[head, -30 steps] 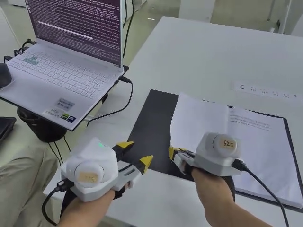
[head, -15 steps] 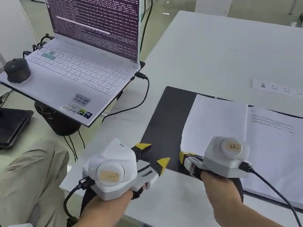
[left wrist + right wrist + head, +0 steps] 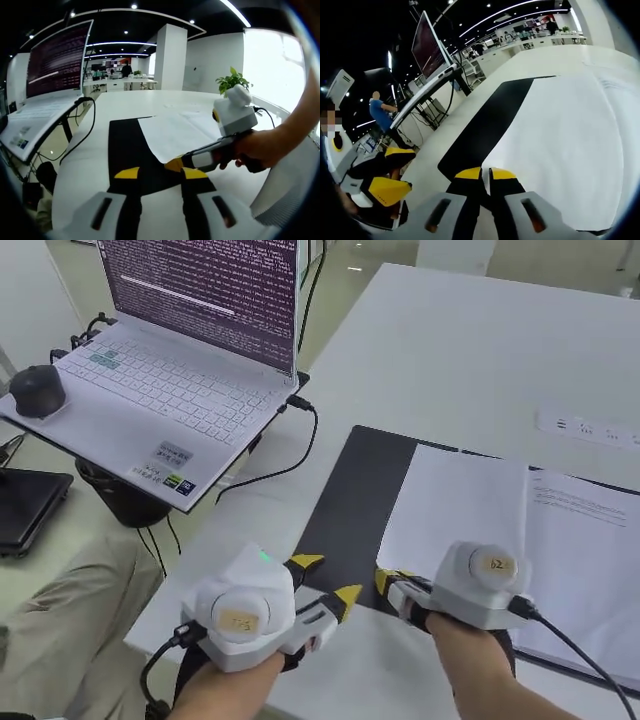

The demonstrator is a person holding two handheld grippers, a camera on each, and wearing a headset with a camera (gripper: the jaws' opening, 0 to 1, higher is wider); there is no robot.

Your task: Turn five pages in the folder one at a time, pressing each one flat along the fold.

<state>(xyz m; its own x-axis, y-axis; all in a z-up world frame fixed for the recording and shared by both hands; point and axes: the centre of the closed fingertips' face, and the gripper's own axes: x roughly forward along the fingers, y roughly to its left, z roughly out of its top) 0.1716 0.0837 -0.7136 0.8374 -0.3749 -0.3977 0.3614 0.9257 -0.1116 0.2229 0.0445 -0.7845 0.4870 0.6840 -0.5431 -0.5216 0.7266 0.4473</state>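
Black folder (image 3: 350, 500) lies open on the white desk (image 3: 450, 350). Your right hand-held gripper (image 3: 388, 582) pinches the white page (image 3: 460, 510) at the folder's near edge; left hand-held gripper (image 3: 326, 578) gapes beside it. Arc the page over slowly.

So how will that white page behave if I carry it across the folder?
The page is one thin sheet, so it is likely floppy; pinched at a corner by the right gripper, it will probably bow and sag. It looks light and should swing over easily. Pulled hard against the folder, it may crease or tear.
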